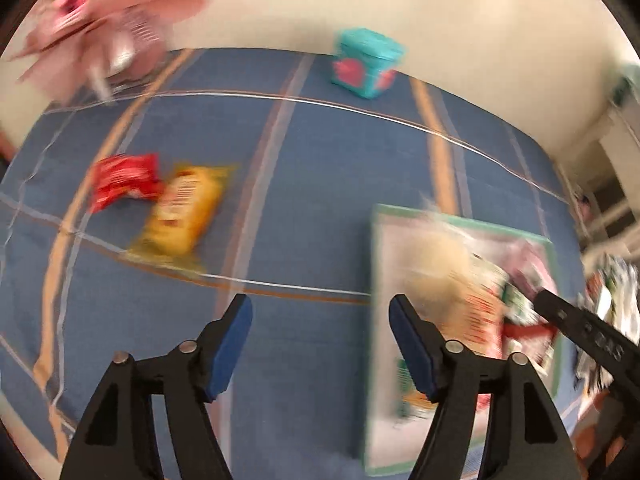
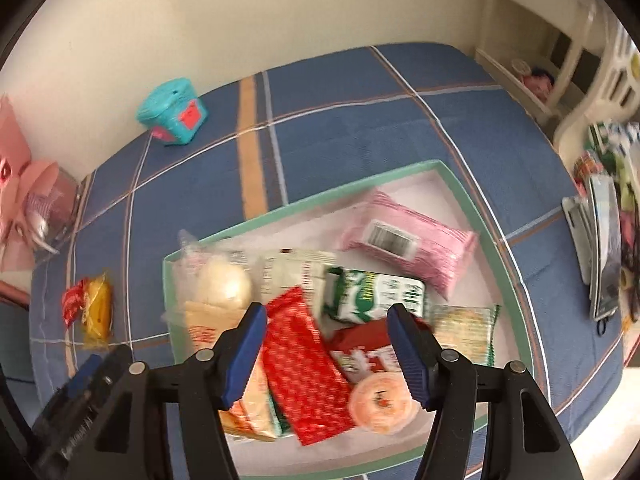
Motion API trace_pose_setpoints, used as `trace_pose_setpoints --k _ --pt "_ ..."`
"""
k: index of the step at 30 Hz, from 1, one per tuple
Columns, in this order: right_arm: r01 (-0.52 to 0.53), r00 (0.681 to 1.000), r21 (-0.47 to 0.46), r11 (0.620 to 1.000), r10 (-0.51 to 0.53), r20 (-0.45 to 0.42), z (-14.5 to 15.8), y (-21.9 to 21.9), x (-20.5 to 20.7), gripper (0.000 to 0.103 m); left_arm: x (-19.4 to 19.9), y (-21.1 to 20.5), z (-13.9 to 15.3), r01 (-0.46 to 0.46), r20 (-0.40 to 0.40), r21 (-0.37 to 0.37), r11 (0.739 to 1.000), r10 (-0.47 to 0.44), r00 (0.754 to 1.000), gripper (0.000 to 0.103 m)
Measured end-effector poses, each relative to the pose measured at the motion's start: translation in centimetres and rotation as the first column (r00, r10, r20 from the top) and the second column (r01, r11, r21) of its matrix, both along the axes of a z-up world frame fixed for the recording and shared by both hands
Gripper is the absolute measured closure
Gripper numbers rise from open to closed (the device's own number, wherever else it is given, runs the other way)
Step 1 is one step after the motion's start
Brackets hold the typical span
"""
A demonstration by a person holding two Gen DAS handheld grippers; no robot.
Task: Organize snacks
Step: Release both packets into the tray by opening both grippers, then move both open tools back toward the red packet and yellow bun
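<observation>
Snacks in crinkly wrappers fill shallow green-rimmed box (image 2: pixel 460 188) under right claw (image 2: pixel 328 356), open, empty. Left claw (image 1: pixel 320 348) open over checked blue cloth (image 1: pixel 320 152); yellow packet (image 1: pixel 184 212) ahead-left.

both wrist views look steeply down, sharing the green-rimmed box (image 1: pixel 554 256) (image 2: pixel 460 184)

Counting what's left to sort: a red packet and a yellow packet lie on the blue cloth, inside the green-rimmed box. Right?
Not inside. The right wrist view shows the red packet and yellow packet lying on the blue cloth outside the green-rimmed box.
</observation>
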State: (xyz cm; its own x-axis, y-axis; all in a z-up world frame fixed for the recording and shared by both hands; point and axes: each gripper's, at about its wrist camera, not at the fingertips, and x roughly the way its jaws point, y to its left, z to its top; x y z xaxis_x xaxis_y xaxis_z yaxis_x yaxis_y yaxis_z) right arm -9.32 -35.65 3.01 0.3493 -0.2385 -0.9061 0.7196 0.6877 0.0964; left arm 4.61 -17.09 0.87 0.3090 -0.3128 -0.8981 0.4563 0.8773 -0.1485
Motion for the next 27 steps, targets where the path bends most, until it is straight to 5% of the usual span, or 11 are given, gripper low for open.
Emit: trace_pose_setpoints --k 16,19,24,27 --pt "-0.179 0.984 -0.016 0.984 0.179 -0.003 -0.5 8.5 7.0 0.032 5.8 9.0 0.0 -0.208 0.044 0.015 0.978 0.208 0.977 0.017" --pt "-0.214 0.977 -0.027 0.976 0.215 0.013 -0.6 10.3 8.2 0.023 7.1 11.1 0.0 -0.269 0.072 0.021 0.963 0.267 0.961 0.007" --pt "-0.269 0.962 -0.027 0.963 0.270 0.040 -1.1 12.8 10.2 0.020 8.7 14.3 0.4 -0.338 0.094 -0.030 0.941 0.339 0.936 0.006" --pt "-0.280 0.958 -0.032 0.959 0.281 0.050 -1.4 13.9 11.3 0.000 9.9 15.7 0.3 -0.368 0.110 -0.034 0.929 0.370 0.923 0.006"
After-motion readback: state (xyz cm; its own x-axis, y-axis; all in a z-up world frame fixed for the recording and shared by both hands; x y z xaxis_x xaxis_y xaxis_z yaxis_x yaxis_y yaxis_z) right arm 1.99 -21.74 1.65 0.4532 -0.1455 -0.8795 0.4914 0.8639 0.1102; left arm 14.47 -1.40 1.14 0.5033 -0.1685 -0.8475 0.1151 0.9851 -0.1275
